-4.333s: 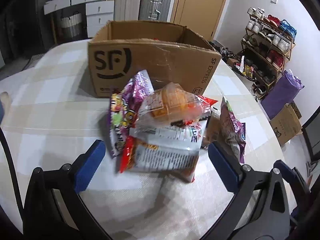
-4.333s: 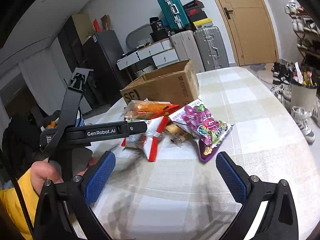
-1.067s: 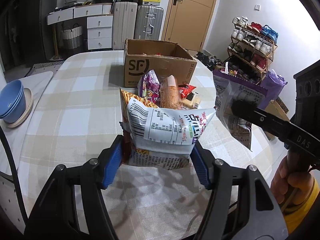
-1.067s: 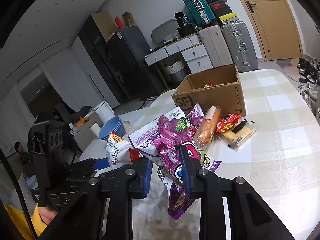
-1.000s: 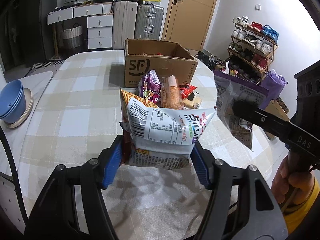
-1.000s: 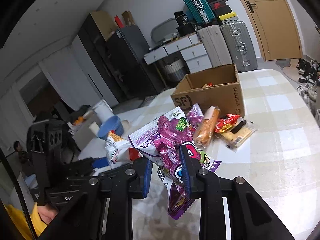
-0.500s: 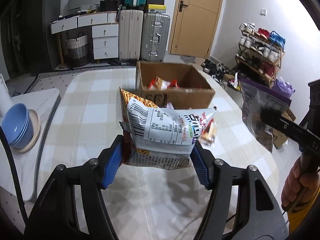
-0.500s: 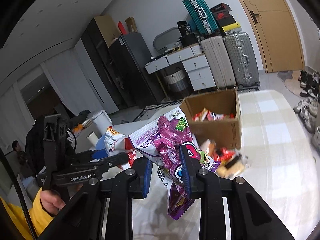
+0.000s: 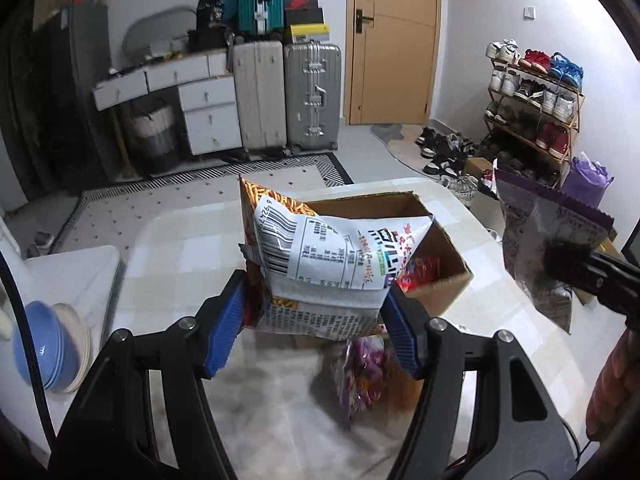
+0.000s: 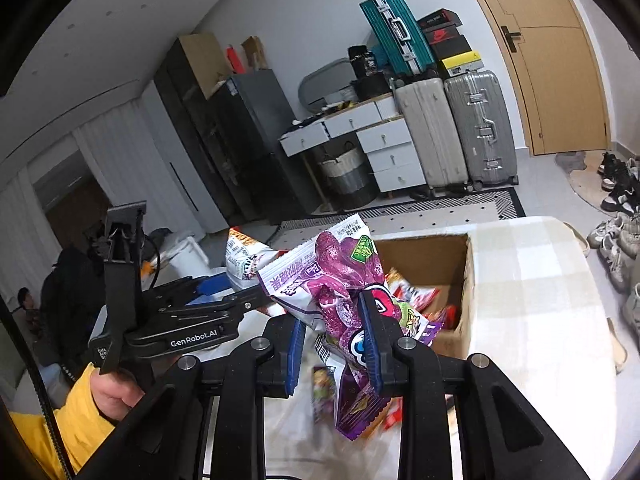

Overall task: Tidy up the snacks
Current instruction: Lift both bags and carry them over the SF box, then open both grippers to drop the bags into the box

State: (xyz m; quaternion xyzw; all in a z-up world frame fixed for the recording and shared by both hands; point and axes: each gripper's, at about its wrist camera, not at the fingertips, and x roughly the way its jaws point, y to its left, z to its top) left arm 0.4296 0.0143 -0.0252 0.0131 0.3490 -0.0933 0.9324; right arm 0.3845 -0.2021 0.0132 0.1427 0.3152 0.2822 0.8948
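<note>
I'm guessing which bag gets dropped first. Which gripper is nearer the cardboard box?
Left, though only slightly. The left gripper, shut on the white chip bag, hangs at the cardboard box near its front edge. The right gripper, holding the purple bag, hangs just off to its side.

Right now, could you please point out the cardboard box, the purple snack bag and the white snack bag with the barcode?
cardboard box (image 9: pixel 446 258): left wrist view, right inner wall.
purple snack bag (image 10: pixel 340 276): right wrist view, printed front above the jaws.
white snack bag (image 9: pixel 332 256): left wrist view, printed back panel.
</note>
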